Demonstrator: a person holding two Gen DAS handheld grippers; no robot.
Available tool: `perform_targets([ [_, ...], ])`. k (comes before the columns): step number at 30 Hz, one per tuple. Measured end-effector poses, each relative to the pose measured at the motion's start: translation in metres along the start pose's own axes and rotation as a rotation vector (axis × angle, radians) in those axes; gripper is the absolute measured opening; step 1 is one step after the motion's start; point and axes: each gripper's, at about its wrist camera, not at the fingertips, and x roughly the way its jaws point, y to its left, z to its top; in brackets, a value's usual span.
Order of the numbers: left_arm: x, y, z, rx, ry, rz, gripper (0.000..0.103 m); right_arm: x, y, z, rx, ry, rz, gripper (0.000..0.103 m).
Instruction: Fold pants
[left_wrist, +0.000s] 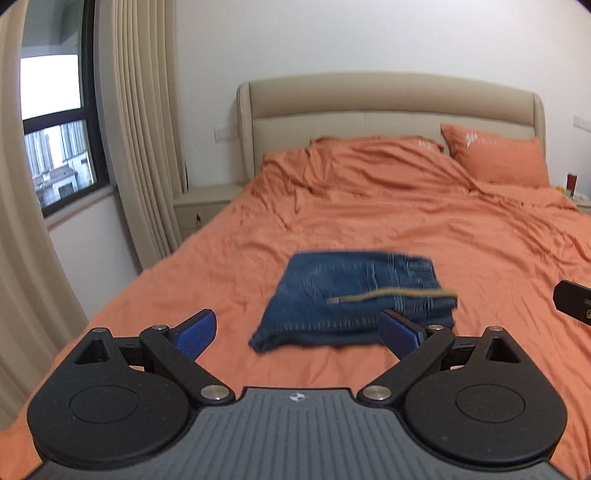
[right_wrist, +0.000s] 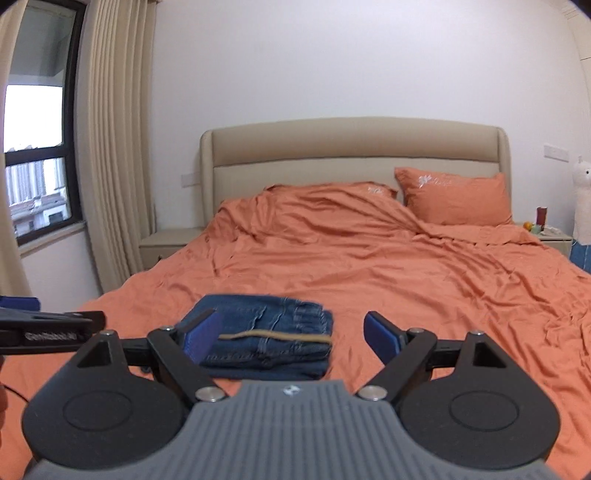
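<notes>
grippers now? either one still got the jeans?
Left gripper: open, holding nothing; folded jeans lie on the bed beyond it.
Right gripper: open, holding nothing.

Bed (right_wrist: 369, 280) covered by a rumpled orange sheet. One orange pillow (right_wrist: 454, 197) stands against the beige padded headboard (right_wrist: 354, 147) at the far right corner. A beige nightstand (right_wrist: 166, 242) sits at the far left corner, beside pleated beige curtains (right_wrist: 110, 147) and a dark-framed window (right_wrist: 37, 147). A second nightstand at the far right carries a red container (right_wrist: 542, 216) and small items too small to identify.
</notes>
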Motion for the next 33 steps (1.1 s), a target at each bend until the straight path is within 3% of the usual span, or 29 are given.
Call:
perform_targets([
  [11, 0.007, -0.005, -0.025, 0.030, 0.075, -0.049, 0.103, 0.010, 0.007, -0.031, 0.006, 0.080, -0.016, 0.082],
  [33, 0.009, -0.005, -0.023, 0.023, 0.089, -0.054, 0.103, 0.014, 0.007, -0.023, -0.010, 0.079, -0.032, 0.082],
])
